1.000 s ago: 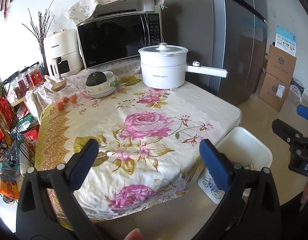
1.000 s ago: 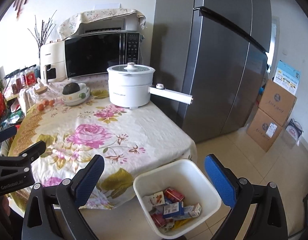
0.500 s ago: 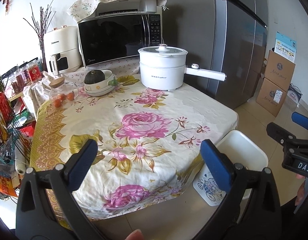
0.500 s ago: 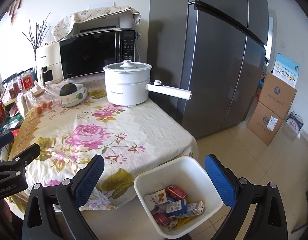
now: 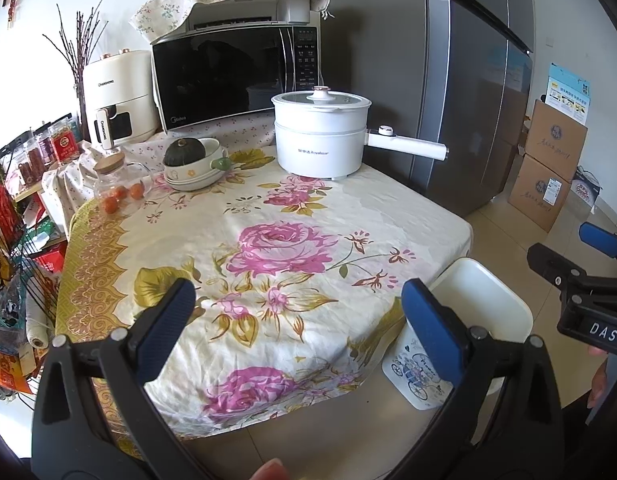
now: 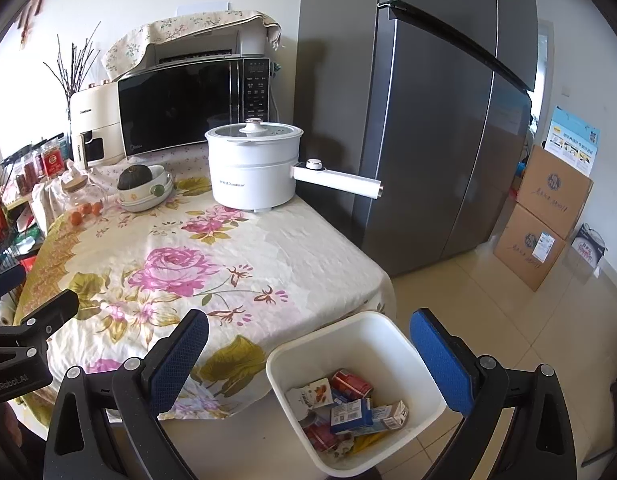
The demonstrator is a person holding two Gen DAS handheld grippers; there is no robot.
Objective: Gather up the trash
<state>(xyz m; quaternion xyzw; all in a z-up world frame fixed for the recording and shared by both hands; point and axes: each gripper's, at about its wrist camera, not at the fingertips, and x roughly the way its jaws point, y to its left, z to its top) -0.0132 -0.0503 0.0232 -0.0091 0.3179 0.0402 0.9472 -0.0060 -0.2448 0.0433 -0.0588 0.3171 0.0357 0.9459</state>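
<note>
Floral cloth covers the table of a small kitchen, where a white cooking pot, microwave and fridge line the back. Beside the table's corner, a white bin on the tiled floor holds cartons and wrappers. Both the left tool and right tool hang with jaws apart and empty. No litter shows on the cloth, so collection looks finished; the next move calls only for a check for strays.
</note>
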